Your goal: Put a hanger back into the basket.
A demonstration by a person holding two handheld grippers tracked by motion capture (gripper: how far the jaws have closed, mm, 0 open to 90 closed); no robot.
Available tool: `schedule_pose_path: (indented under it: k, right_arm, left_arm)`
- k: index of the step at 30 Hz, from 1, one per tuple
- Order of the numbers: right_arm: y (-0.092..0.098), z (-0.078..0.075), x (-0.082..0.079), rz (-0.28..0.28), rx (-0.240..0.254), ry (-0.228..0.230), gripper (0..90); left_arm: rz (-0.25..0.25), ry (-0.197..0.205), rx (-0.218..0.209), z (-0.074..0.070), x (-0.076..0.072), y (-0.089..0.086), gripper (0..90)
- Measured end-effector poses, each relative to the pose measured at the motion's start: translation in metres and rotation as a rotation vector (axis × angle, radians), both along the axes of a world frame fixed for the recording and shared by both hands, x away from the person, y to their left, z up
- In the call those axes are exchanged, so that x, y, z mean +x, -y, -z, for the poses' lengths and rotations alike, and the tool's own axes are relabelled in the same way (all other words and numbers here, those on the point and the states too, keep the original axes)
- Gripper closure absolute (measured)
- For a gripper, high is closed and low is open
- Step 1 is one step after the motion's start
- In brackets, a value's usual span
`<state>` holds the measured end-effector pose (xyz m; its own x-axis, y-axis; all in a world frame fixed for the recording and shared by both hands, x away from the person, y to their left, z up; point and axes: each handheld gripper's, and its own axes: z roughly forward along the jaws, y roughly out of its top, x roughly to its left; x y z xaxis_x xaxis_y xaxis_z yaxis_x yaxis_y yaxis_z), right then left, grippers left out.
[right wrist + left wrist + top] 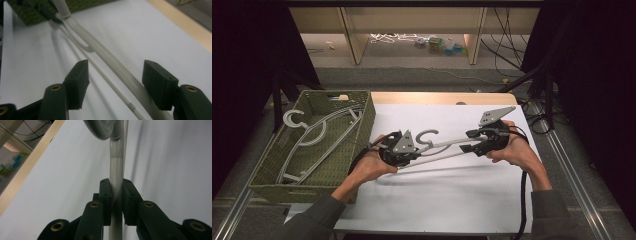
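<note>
A grey plastic clothes hanger (447,145) hangs just above the white sheet, its hook (428,135) pointing to the far side. My left gripper (413,151) holds it close to the hook. In the left gripper view the pads (106,195) are pressed against the hanger's grey arm (116,165), with the left gripper (116,192) shut on it. My right gripper (472,141) sits at the hanger's right end. In the right gripper view its jaws stand apart on either side of the hanger arm (112,62), and the right gripper (116,77) is open, its pads clear of the arm.
A green woven basket (362,120) stands at the table's left edge with more grey hangers (312,137) lying in it. A white sheet (437,200) covers the table. Beyond the far edge are shelving legs and loose cables on the floor.
</note>
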<state>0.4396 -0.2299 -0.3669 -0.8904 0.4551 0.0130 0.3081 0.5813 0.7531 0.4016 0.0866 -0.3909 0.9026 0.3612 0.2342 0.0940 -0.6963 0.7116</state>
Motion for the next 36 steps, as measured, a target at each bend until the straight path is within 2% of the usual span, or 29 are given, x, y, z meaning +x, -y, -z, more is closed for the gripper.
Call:
schedule_pose_path:
  k: [2, 3, 8, 10, 13, 15, 16, 18, 19, 24, 29, 33, 36]
  right_arm:
    - [-0.001, -0.008, -0.002, 0.035, 0.034, 0.04, 35.4]
    - [-0.002, -0.012, -0.004, 0.049, 0.058, 0.045, 34.4]
    - [-0.004, -0.028, -0.012, 0.084, 0.127, 0.13, 29.1]
    - [-0.005, -0.033, -0.017, 0.115, 0.153, 0.163, 27.3]
    - [-0.006, -0.037, -0.024, 0.143, 0.176, 0.184, 25.2]
    - [-0.007, -0.038, -0.03, 0.17, 0.204, 0.201, 25.2]
    - [-0.007, -0.038, -0.033, 0.184, 0.219, 0.227, 24.8]
    - [-0.008, -0.037, -0.04, 0.194, 0.232, 0.249, 24.5]
    - [-0.008, -0.038, -0.044, 0.205, 0.231, 0.259, 23.6]
    - [-0.01, -0.032, -0.061, 0.237, 0.24, 0.284, 22.0]
    - [-0.013, -0.02, -0.071, 0.252, 0.249, 0.294, 21.4]
    - [-0.013, -0.012, -0.078, 0.252, 0.247, 0.29, 20.6]
    - [-0.014, -0.004, -0.082, 0.251, 0.264, 0.296, 20.0]
  left_arm:
    - [-0.024, -0.032, -0.034, -0.003, 0.001, -0.004, 79.9]
    - [-0.028, -0.042, -0.049, -0.005, 0.003, -0.006, 79.9]
    - [-0.092, -0.087, -0.09, -0.009, 0.006, -0.019, 80.0]
    - [-0.106, -0.103, -0.114, -0.011, 0.005, -0.024, 80.0]
    - [-0.125, -0.127, -0.145, -0.014, 0.003, -0.031, 80.0]
    - [-0.144, -0.159, -0.186, -0.015, 0.002, -0.034, 80.0]
    - [-0.148, -0.166, -0.198, -0.016, 0.002, -0.036, 80.0]
    - [-0.164, -0.19, -0.211, -0.019, 0.003, -0.041, 80.0]
    - [-0.184, -0.197, -0.231, -0.02, 0.003, -0.042, 80.0]
    - [-0.205, -0.213, -0.285, -0.031, 0.003, -0.052, 79.9]
    - [-0.216, -0.221, -0.321, -0.042, 0.001, -0.06, 80.0]
    - [-0.248, -0.223, -0.361, -0.05, 0.002, -0.07, 80.0]
    - [-0.264, -0.235, -0.39, -0.058, 0.002, -0.078, 79.9]
